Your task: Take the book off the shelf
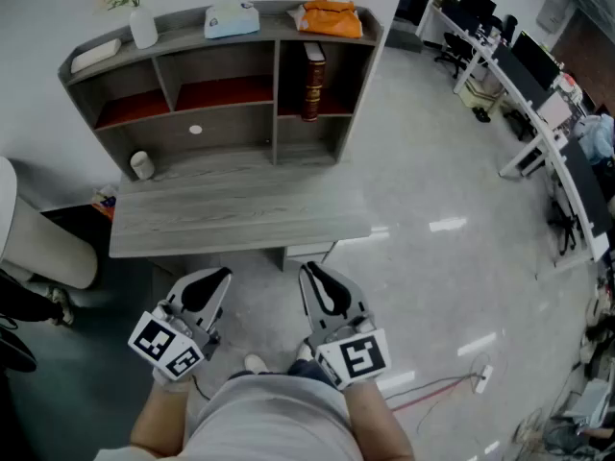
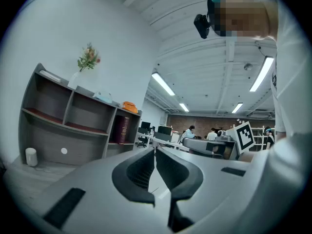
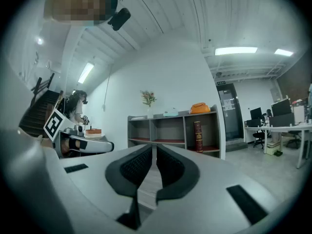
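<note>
Both grippers hang level in front of the person, short of the near edge of the long grey wood-grain bench [image 1: 240, 219] and well apart from everything on it. The left gripper [image 1: 213, 281] has its dark pads drawn together with nothing between them, and the right gripper [image 1: 315, 279] is drawn together and empty too.

The task's thing, a thick dark red book with gold bands on its spine [image 1: 312, 83], stands upright in the upper right compartment of the grey open shelf unit [image 1: 274, 89], which runs along the far edge of the bench. The book is close against the left wall of that compartment, with free room to its right.

On the shelf's top board lie a crumpled orange bag [image 1: 332, 17] directly above the book, a pale blue tissue box [image 1: 232, 19] and a white vase of flowers [image 1: 142, 27]. A small white cup [image 1: 141, 165] stands on the bench at the shelf's lower left corner.

The reach has not begun, so the risks lie ahead.
- A gripper arriving with its pads together would only push the spine deeper in.
- With so little room beside the dividing wall, one pad may catch on that wall and knock the book sideways.
- Standing alone, the book looks heavy and could tip or slip from a shallow pinch.
- Lifting it too high on the way out may strike the top board and dislodge the orange bag.
</note>
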Available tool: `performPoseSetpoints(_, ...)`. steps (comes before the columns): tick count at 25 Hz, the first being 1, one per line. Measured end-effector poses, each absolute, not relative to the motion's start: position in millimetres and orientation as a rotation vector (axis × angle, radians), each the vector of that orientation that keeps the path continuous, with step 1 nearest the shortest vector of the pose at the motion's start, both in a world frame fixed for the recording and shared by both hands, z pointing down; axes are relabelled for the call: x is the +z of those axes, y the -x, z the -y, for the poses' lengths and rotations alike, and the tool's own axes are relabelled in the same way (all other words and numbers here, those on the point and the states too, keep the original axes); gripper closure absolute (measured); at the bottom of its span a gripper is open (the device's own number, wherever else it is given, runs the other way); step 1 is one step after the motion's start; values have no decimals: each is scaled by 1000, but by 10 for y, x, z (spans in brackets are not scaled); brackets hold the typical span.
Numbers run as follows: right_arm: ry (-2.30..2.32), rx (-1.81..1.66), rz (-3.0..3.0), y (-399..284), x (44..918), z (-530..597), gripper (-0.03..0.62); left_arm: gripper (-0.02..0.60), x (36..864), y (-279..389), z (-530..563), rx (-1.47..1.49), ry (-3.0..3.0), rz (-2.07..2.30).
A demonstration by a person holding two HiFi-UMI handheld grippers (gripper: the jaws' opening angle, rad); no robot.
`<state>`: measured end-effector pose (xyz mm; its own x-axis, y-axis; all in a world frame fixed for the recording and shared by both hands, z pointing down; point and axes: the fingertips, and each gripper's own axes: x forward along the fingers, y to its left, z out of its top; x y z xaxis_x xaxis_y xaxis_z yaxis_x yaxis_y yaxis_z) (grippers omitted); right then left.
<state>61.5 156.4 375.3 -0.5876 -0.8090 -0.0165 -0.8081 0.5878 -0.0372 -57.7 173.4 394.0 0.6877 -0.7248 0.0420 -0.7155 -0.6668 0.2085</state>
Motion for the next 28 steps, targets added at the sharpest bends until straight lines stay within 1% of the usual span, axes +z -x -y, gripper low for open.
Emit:
performPoseSetpoints(5, 1402, -62, -2778, -900, 3779, -1442, 556, 565, 3926, 285, -1638, -51, -2691, 1170)
performPoseSetpoints(10, 1388, -136, -2742, -1319, 3828, -1327, 556, 565, 3957, -36, -1543, -25, -2685, 1186)
performPoseSetpoints(18, 1393, -151, -2686, -1984, 3819, -1198, 556, 565, 3992, -620, -1421, -3, -2681, 1208)
performPoseSetpoints(23, 1436, -192, -2637, -2215, 3876, -1098, 556, 565, 4045, -821, -1340, 9, -2680, 1187)
performPoseSetpoints(28, 1481, -218, -2612, -2324, 3913, -1028, 556, 565, 4088, -851, -1233, 3, -2672, 1177)
